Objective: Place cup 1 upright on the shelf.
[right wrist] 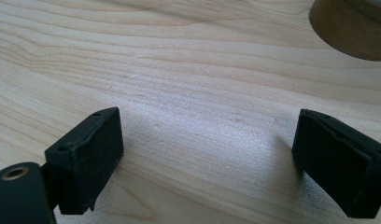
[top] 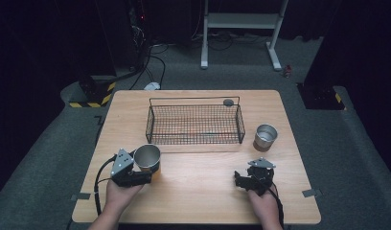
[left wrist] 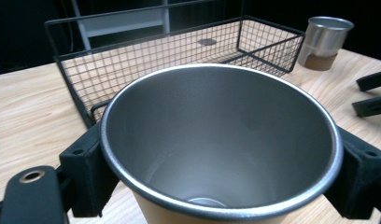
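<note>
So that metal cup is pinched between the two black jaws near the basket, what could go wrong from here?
The left gripper holds the cup only by its smooth sides just under the rim, so it might slip or tilt when lifted. The wire basket stands right behind it, and the cup's base could catch on the basket's near wall on the way over. The right gripper rests open on the table, too far to steady anything.

a black wire basket [top: 195,123] sits at the far middle of the wooden table [top: 203,189]. a second steel cup [top: 265,137] with a brown base stands upright just right of it. a white metal frame [top: 241,21] stands on the grey floor beyond.
</note>
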`<state>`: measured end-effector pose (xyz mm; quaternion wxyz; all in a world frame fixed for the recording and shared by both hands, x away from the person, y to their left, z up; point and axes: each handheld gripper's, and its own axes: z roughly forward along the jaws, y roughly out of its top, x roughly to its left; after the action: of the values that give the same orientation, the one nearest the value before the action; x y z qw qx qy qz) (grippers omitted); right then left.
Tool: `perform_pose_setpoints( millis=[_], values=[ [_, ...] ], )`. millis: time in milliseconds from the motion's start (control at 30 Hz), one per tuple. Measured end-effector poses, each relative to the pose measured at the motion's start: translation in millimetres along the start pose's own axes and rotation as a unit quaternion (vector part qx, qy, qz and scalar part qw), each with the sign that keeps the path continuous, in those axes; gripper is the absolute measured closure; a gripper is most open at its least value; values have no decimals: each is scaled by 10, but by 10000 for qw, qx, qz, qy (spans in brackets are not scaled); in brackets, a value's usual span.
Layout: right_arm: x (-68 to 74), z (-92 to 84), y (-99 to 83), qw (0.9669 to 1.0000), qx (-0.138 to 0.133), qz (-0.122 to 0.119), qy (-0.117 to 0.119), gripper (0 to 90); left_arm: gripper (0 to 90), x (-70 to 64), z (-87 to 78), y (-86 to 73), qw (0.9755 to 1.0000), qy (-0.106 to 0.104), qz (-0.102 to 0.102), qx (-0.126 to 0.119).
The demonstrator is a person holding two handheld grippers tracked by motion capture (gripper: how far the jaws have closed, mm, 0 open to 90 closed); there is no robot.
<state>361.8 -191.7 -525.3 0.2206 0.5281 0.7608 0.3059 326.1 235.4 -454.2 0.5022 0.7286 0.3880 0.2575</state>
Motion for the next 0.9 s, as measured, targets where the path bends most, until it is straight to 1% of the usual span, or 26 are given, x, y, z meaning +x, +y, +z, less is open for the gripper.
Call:
perform_pose_setpoints(
  millis=[33, 133, 167, 267, 367, 400, 600, 633, 733, 833, 900],
  values=[
    [0, 0, 0, 10000, -1, -2, 1, 88, 133, 0, 31, 39, 10000, -21, -17, 8],
    [0, 0, 0, 10000, -1, -2, 1, 88, 133, 7, 59, 74, 10000, -63, -62, 1],
    [0, 1, 0, 10000, -6, 0, -4, 88, 133, 20, 91, 105, 9999, -92, -129, -5],
    [0, 0, 0, 10000, 0, 1, 1, 88, 133, 36, 116, 131, 9998, -111, -157, -28],
    [0, 0, 0, 10000, -1, -2, 1, 88, 133, 62, 158, 177, 9996, -119, -255, -67],
    [0, 0, 0, 10000, 0, -3, 1, 88, 133, 72, 166, 188, 9997, -104, -228, -61],
    [0, 0, 0, 10000, 0, -1, 1, 88, 133, 100, 206, 244, 9997, -74, -242, -75],
    [0, 0, 0, 10000, 0, -2, 1, 88, 133, 108, 223, 262, 9996, -50, -250, -110],
    [0, 1, 0, 10000, -7, -1, -3, 88, 133, 119, 243, 286, 9996, -27, -252, -80],
    [0, 0, 0, 10000, 1, -2, 1, 88, 133, 131, 280, 341, 9998, -13, -205, -48],
    [0, 0, 0, 10000, 1, 1, 1, 88, 133, 132, 288, 354, 9998, -6, -188, -69]
  ],
)
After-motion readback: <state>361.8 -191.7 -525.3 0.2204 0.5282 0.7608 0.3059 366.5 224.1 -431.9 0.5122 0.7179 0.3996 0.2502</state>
